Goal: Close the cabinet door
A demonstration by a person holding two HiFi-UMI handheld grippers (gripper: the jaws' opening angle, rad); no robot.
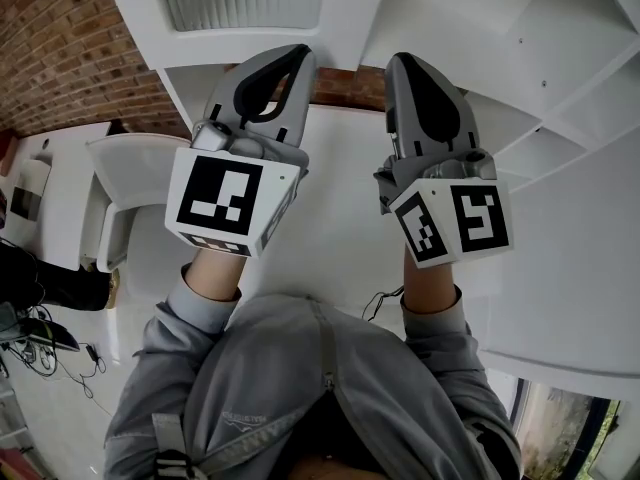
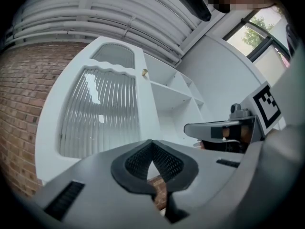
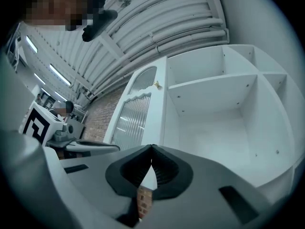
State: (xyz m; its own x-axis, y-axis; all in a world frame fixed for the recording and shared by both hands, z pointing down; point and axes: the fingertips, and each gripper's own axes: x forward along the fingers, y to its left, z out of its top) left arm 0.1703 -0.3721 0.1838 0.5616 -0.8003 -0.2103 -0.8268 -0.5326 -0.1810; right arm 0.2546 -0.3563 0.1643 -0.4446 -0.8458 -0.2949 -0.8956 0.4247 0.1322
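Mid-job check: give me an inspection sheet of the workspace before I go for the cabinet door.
Surface: no worktable seen; pale floor below.
Job's things: cabinet door with ribbed glass stands open, with a small knob at its edge; cabinet, nothing seen on its shelves.
Clutter: dark gear on the floor at the head view's left.
Grippers: left gripper shut, nothing between its fingers; right gripper shut, nothing between its fingers; neither touches the door.
Cables: loose cables on the floor at left; thin cable by the right wrist.
Surroundings: brick wall; window.
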